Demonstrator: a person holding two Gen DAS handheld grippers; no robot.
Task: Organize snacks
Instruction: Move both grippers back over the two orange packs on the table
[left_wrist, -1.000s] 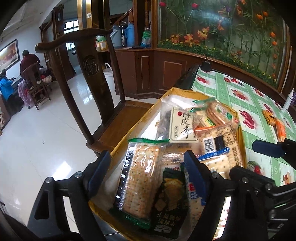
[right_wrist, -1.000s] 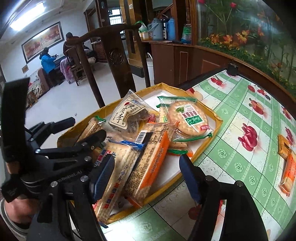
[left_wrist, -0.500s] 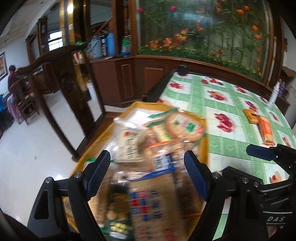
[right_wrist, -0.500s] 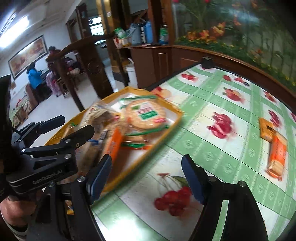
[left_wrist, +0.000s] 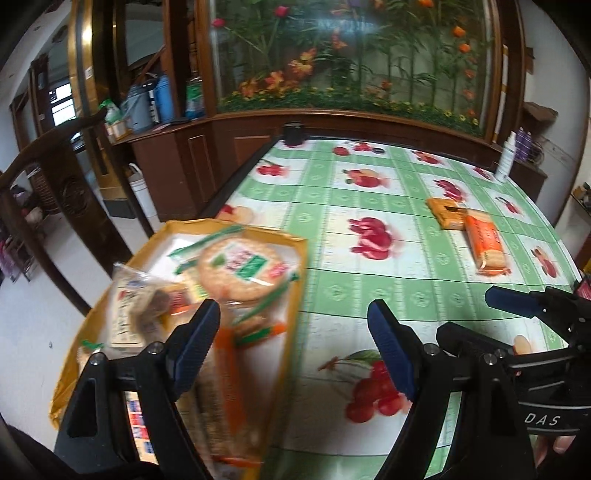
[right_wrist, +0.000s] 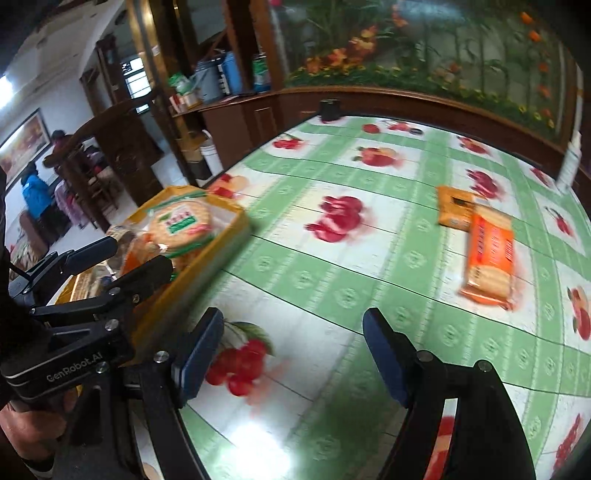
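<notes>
A yellow tray (left_wrist: 288, 295) full of snack packets sits at the table's left edge, with a round cracker packet (left_wrist: 240, 269) on top; it also shows in the right wrist view (right_wrist: 236, 225). Two orange cracker packets (left_wrist: 484, 245) (left_wrist: 447, 212) lie loose on the far right of the table, and also show in the right wrist view (right_wrist: 491, 254) (right_wrist: 454, 206). My left gripper (left_wrist: 295, 347) is open and empty over the tray's right edge. My right gripper (right_wrist: 291, 354) is open and empty above the tablecloth, to the right of the tray.
The green fruit-print tablecloth (left_wrist: 369, 229) covers the table. A dark cup (left_wrist: 293, 134) stands at the far edge and a white bottle (left_wrist: 504, 162) at the far right. A wooden chair (left_wrist: 55, 192) stands left of the table, and a cabinet with a flower panel is behind.
Both grippers have swung to the right, away from over the tray toward the open tablecloth and the orange packets. Both stay open and empty.
</notes>
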